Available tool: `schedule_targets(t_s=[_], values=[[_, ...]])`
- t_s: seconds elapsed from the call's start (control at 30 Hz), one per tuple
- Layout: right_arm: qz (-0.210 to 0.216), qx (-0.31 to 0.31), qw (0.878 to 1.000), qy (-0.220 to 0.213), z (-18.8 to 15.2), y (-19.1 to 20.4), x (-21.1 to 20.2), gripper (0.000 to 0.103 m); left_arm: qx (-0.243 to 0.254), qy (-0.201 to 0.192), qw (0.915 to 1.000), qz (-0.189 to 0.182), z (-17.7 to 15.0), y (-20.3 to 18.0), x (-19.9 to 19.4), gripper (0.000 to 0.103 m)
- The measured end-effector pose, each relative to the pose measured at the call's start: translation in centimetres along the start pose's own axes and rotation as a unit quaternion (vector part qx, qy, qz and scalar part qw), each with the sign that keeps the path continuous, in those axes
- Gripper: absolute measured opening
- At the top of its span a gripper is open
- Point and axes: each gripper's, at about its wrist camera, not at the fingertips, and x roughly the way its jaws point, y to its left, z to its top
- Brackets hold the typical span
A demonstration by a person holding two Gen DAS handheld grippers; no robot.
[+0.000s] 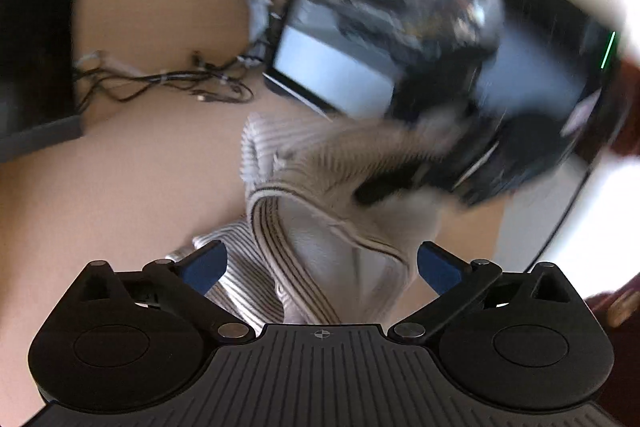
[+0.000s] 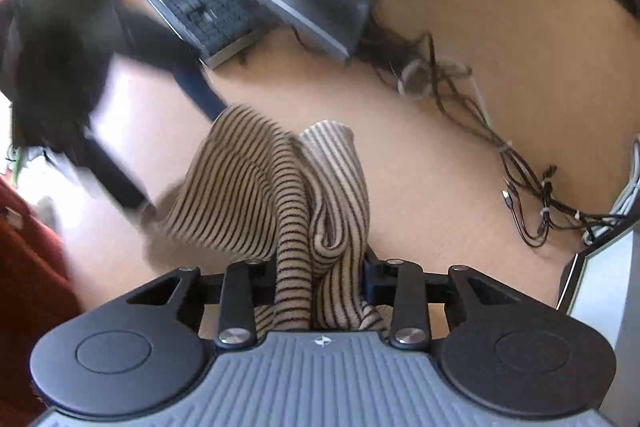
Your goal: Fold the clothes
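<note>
My right gripper [image 2: 320, 275] has its jaws clamped on the striped garment [image 2: 280, 187], bunched at frame centre above the tan wooden counter [image 2: 460, 155]. My left gripper [image 1: 322, 263] stands with jaws spread wide around the cloth. A laptop [image 2: 224, 7] sits upper left; cables [image 2: 520, 179] trail right.

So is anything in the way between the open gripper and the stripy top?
No, nothing visible is. The left gripper is open with the stripy top right between its fingers. The right gripper is shut on that top.
</note>
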Motion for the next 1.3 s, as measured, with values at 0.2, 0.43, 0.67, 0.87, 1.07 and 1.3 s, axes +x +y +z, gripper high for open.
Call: schedule_targets(t_s=[0.2,0.43,0.67,0.87,1.07,1.3], values=[[0.058,-0.040,0.997,0.008,1.8,0.2,-0.4,0.033,-0.024,0.003,0.9993,-0.030,-1.4,-0.1,1.2,0.078],[-0.068,0.028,0.996,-0.041,2.8,-2.9,1.3,0.048,-0.151,0.026,0.9877,-0.032,-3.2,3.7,1.4,0.058],[-0.141,0.193,0.960,-0.146,-1.6,-1.9,-4.0,0.040,-0.177,0.015,0.9841,-0.004,-2.8,4.8,1.6,0.067],[-0.115,0.305,0.942,-0.078,-7.3,-1.5,5.5,0.041,-0.115,0.019,0.9916,0.056,-0.5,4.8,-0.3,0.068],[-0.116,0.316,0.938,-0.088,-8.1,-1.5,5.5,0.041,-0.027,-0.041,0.9982,0.034,4.4,3.1,-3.8,0.070],[-0.110,0.357,0.922,-0.098,-8.8,-1.2,2.0,0.042,0.096,0.086,0.9914,0.025,4.9,1.9,5.5,0.068]])
